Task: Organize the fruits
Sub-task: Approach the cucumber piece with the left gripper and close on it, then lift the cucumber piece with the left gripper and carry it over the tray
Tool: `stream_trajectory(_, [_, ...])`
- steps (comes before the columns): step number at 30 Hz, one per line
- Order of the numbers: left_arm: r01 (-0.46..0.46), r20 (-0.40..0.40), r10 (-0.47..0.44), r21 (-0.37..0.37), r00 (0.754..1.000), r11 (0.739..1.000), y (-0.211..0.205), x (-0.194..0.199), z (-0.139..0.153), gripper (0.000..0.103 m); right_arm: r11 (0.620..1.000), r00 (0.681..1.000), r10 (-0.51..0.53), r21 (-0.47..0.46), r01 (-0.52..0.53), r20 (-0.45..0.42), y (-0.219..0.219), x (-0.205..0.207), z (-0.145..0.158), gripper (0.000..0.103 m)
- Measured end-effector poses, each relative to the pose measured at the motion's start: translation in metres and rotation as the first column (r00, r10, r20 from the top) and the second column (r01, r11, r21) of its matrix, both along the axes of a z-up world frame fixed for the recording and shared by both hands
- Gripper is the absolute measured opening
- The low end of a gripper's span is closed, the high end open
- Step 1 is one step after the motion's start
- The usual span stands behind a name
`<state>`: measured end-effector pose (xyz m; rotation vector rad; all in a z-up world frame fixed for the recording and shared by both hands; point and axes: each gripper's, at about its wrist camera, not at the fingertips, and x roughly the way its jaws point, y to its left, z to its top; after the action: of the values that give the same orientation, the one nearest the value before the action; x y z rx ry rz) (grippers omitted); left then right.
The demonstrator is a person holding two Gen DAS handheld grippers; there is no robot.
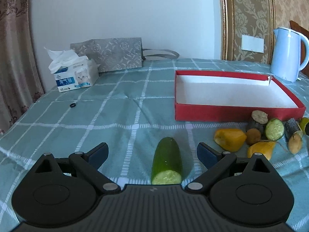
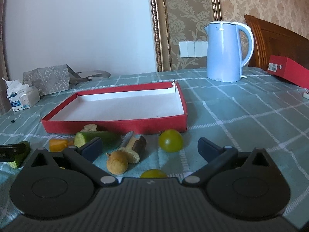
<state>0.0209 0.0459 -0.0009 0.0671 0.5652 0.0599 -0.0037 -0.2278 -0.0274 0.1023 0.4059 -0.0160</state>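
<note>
A cut green cucumber piece [image 1: 167, 160] lies on the checked tablecloth between the fingers of my left gripper [image 1: 153, 153], which stands open without touching it. To its right sits a pile of cut pieces: yellow chunks [image 1: 229, 139], another cucumber piece [image 1: 274, 129] and dark-skinned pieces [image 1: 256, 119]. The shallow red box [image 1: 231, 114] with a white inside stands behind them. My right gripper [image 2: 150, 150] is open too, low over the pile. A round green fruit [image 2: 171, 140], a small brown fruit [image 2: 116, 162] and a dark-skinned cut piece [image 2: 133, 148] lie between its fingers, untouched. The red box [image 2: 115, 124] holds nothing.
A light blue kettle [image 2: 224, 52] stands behind the box at the back right. A tissue box [image 1: 75, 75] and a grey patterned bag [image 1: 114, 54] sit at the back left by the wall. A second red box [image 2: 289, 71] lies far right. A small black ring [image 1: 72, 105] rests on the cloth.
</note>
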Motion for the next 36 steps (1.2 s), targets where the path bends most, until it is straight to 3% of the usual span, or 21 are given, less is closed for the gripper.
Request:
stream_trajectory(5, [0.017, -0.031, -0.017, -0.008, 0.999, 1.0, -0.001, 0.006, -0.005, 0.098, 1.0, 1.0, 0.009, 0.007, -0.009, -0.002, 0.0, 0.001, -0.001, 0.103])
stream_trajectory(7, [0.02, -0.05, -0.02, -0.007, 0.999, 1.0, -0.001, 0.009, -0.008, 0.088, 1.0, 1.0, 0.018, 0.012, -0.018, 0.014, 0.001, 0.0, -0.002, 0.103])
stream_trajectory(8, [0.02, -0.064, -0.021, -0.012, 0.998, 1.0, -0.001, 0.01, -0.01, 0.075, 1.0, 1.0, 0.02, 0.006, -0.02, 0.023, 0.002, -0.001, -0.002, 0.103])
stream_trajectory(9, [0.025, -0.074, -0.027, -0.031, 0.997, 0.999, 0.0, 0.011, -0.011, 0.068, 1.0, 0.999, 0.018, -0.002, -0.018, 0.028, 0.002, -0.002, -0.001, 0.103])
stream_trajectory(12, [0.038, -0.077, -0.044, -0.079, 0.996, 0.996, 0.004, 0.011, -0.011, 0.059, 1.0, 0.998, 0.018, -0.008, -0.018, 0.066, 0.004, -0.005, -0.001, 0.103])
stream_trajectory(13, [0.042, -0.076, -0.047, -0.076, 0.996, 0.996, 0.004, 0.011, -0.011, 0.058, 1.0, 0.998, 0.023, -0.001, -0.023, 0.065, 0.004, -0.005, 0.0, 0.103])
stream_trajectory(15, [0.055, -0.069, -0.06, -0.066, 0.996, 0.996, 0.001, 0.009, -0.011, 0.045, 0.999, 0.997, 0.03, 0.028, -0.032, 0.073, 0.002, -0.005, -0.001, 0.103])
stream_trajectory(18, [0.059, -0.063, -0.062, -0.039, 0.996, 0.997, -0.005, 0.009, -0.01, 0.033, 0.999, 0.999, 0.027, 0.03, -0.029, 0.041, 0.001, -0.002, -0.001, 0.103])
stream_trajectory(22, [0.054, -0.054, -0.056, -0.04, 0.997, 0.998, -0.005, 0.007, -0.011, 0.033, 1.0, 0.999, 0.015, 0.025, -0.015, 0.028, 0.001, -0.003, -0.002, 0.102])
stream_trajectory(25, [0.036, -0.038, -0.039, -0.079, 0.998, 0.996, -0.001, 0.006, -0.008, 0.033, 1.0, 0.999, 0.003, 0.019, -0.004, 0.032, -0.001, -0.004, -0.003, 0.093])
stream_trajectory(29, [0.036, -0.011, -0.037, -0.065, 0.999, 0.997, -0.006, 0.004, -0.001, 0.033, 0.999, 0.999, -0.021, 0.026, 0.02, 0.028, -0.009, -0.005, -0.003, 0.093])
stream_trajectory(34, [0.07, 0.027, -0.069, -0.046, 0.997, 0.996, -0.016, -0.002, 0.008, 0.032, 0.996, 0.995, -0.092, -0.014, 0.093, 0.045, -0.042, -0.015, -0.001, 0.091])
stream_trajectory(36, [0.095, 0.033, -0.093, -0.036, 0.995, 0.995, -0.022, -0.001, 0.01, 0.031, 0.993, 0.992, -0.121, 0.015, 0.12, 0.038, -0.061, -0.015, -0.002, 0.091])
